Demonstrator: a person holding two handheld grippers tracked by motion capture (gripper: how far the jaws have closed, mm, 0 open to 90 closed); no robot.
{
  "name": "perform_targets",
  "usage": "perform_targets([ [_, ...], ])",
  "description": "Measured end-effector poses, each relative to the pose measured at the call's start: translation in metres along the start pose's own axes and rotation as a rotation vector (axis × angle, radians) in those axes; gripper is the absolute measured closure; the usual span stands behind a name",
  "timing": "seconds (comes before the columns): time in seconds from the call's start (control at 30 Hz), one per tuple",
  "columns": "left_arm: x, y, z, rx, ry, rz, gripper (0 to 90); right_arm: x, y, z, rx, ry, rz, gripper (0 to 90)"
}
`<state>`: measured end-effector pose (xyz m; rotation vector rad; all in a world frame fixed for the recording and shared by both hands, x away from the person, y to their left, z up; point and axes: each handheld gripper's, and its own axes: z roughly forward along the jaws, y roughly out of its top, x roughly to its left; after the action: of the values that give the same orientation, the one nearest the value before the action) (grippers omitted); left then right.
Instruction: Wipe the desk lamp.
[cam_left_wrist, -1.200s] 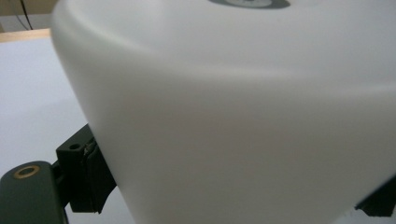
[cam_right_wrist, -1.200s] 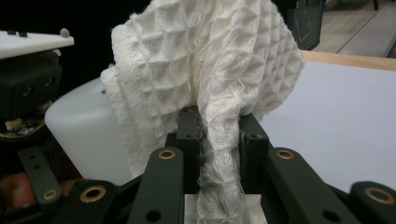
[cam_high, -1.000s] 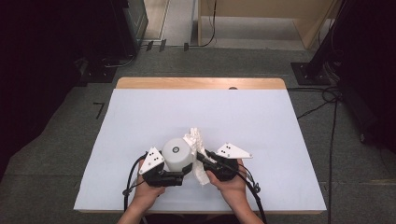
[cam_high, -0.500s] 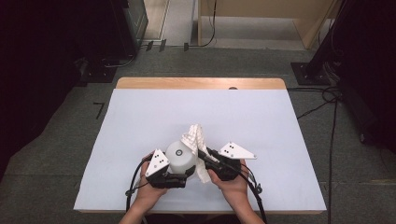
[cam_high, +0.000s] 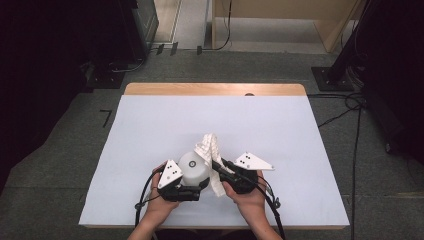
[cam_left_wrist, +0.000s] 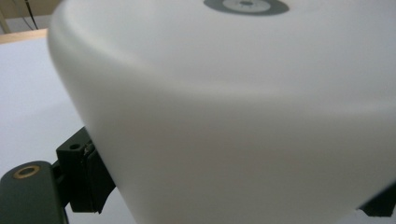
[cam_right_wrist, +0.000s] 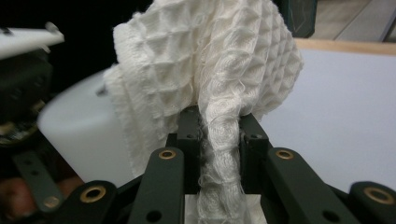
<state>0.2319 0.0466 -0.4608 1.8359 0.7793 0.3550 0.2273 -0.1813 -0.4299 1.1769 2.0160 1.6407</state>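
Observation:
An upside-down white bowl (cam_high: 194, 169) is lifted near the table's front edge, with my left gripper (cam_high: 181, 191) shut on it. Up close the bowl (cam_left_wrist: 243, 116) has a grey ring on its base, and black pads (cam_left_wrist: 88, 179) press its wall from both sides. My right gripper (cam_high: 223, 169) is shut on a white waffle-weave cloth (cam_high: 209, 146). The cloth (cam_right_wrist: 205, 60) is bunched between the jaws of the right gripper (cam_right_wrist: 218, 133) and fans out above them. It rests against the right side of the bowl (cam_right_wrist: 74, 126).
A white sheet (cam_high: 150, 125) covers the table, whose wooden far edge (cam_high: 215, 89) shows beyond it. Dark equipment and cables (cam_high: 350, 115) stand on the floor around the table. The person's hands (cam_high: 250, 200) come in at the front edge.
Both hands have stayed almost in place. The bowl and the cloth have shifted only slightly against each other.

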Motion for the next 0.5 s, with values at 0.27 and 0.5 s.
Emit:
perform_targets([
  [0.27, 0.004, 0.01, -0.016, -0.11, 0.007, -0.008, 8.3, -0.007, -0.019, 0.015, 0.071, -0.005, 0.015, 75.4],
  [0.5, 0.01, -0.003, -0.003, -0.085, 0.124, 0.044, 8.3, -0.018, -0.012, 0.007, 0.031, -0.044, 0.028, 75.1],
])
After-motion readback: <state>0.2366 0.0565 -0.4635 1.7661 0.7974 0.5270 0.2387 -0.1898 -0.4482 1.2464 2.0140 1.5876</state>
